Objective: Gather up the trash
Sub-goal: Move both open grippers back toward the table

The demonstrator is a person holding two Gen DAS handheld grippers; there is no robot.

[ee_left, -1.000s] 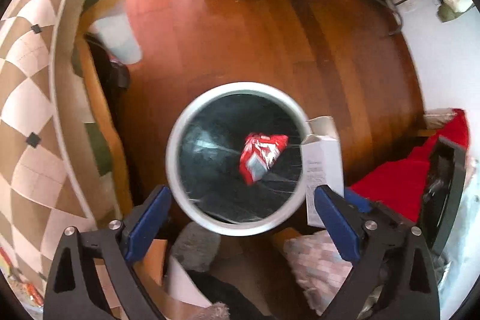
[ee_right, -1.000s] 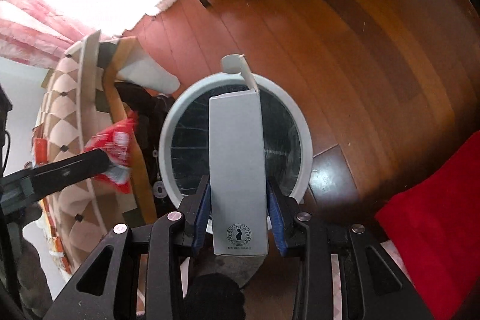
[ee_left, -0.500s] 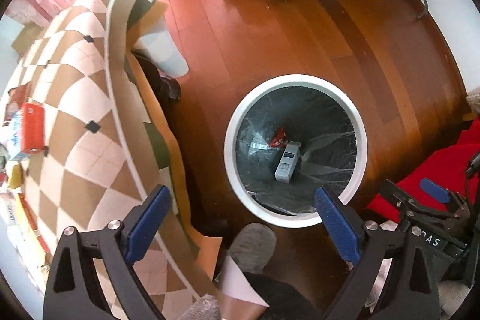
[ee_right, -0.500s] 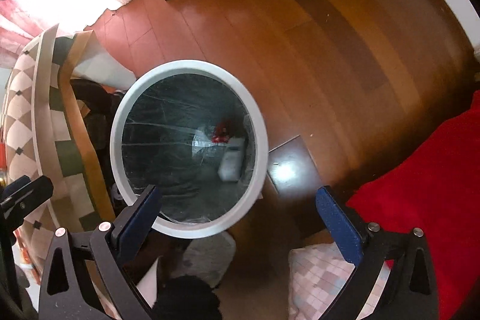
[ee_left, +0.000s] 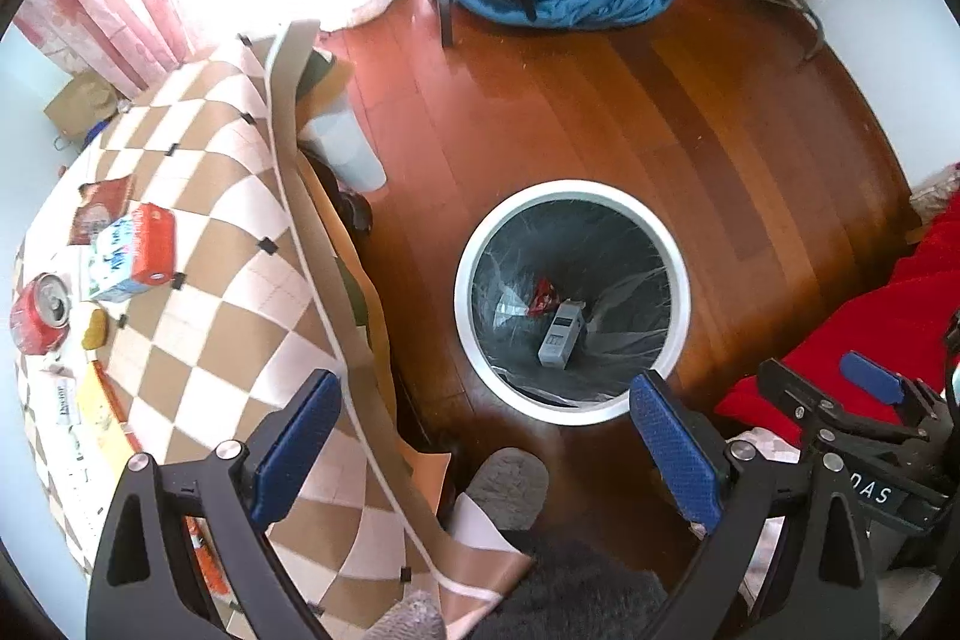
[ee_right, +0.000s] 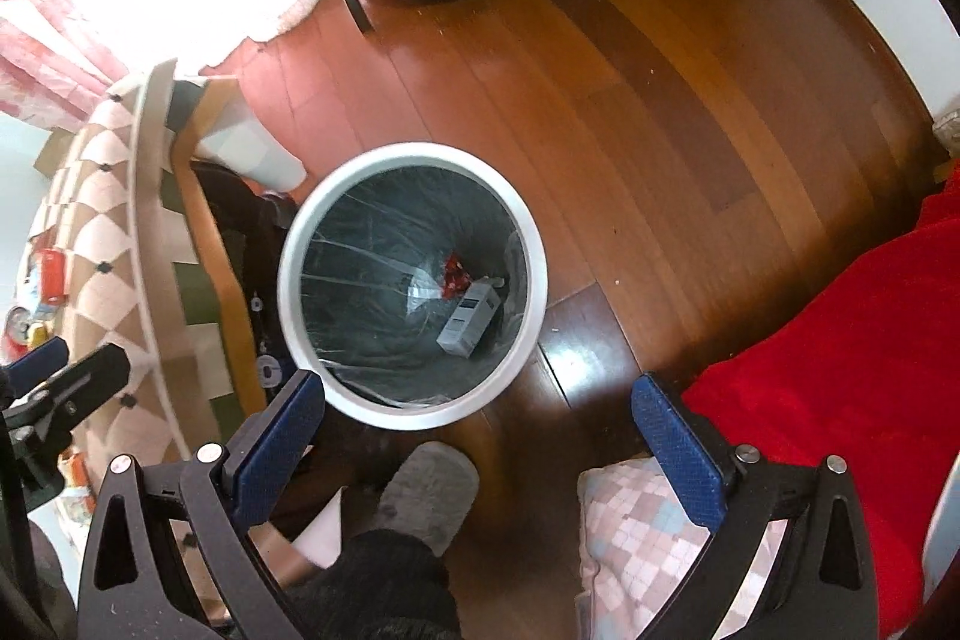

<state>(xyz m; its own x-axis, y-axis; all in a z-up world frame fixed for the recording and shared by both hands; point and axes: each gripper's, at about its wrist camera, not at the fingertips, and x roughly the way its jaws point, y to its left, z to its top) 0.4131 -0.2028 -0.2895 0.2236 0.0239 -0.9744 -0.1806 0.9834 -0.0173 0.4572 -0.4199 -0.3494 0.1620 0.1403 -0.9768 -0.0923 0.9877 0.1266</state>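
- Trash is split: a grey box [ee_left: 561, 334] and a red wrapper [ee_left: 542, 296] lie at the bottom of the bin [ee_left: 675, 244]; more sits on the table [ee_left: 240, 232].
- Your left gripper [ee_left: 480, 448] has its fingers spread wide and empty, above the table edge and the bin.
- Your right gripper [ee_right: 477, 451] is likewise wide and empty, over the bin's near rim.
- On the table, a can [ee_left: 39, 313], a carton [ee_left: 135, 253] and a packet [ee_left: 102, 208] lie within the left gripper's reach, so I judge it the one to go next.
- The bin stands on the floor [ee_right: 600, 100] just beside the table, making drops short.

Grey carton [ee_left: 562, 334] and red wrapper [ee_left: 541, 296] lie inside white-rimmed bin [ee_left: 462, 274].
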